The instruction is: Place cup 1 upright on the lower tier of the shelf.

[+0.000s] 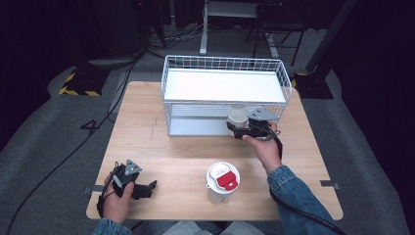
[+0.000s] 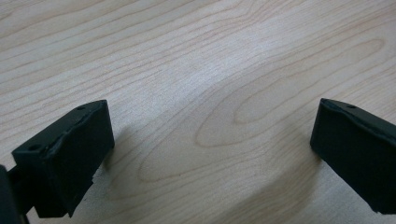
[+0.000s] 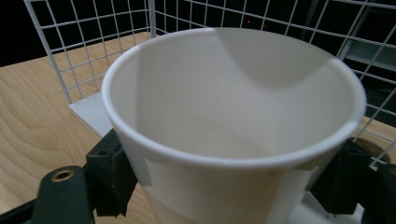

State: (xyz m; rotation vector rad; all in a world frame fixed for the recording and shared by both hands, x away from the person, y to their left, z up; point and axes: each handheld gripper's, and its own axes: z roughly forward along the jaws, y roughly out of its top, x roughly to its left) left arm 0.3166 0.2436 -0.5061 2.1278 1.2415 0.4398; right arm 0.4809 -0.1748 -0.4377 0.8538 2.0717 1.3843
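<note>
right gripper [image 1: 234, 128] clamps paper cup [image 3: 233, 126] (seemingly empty) by wire rack [image 1: 225, 93].

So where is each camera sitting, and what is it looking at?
High view: above the person's side, looking down at the table, wire rack, lidded cup, both hands and grippers.
Left gripper view: rides the left gripper, facing bare wood between open jaws.
Right gripper view: rides the right gripper, facing into the held paper cup.
Shared: that cup and the rack.
</note>
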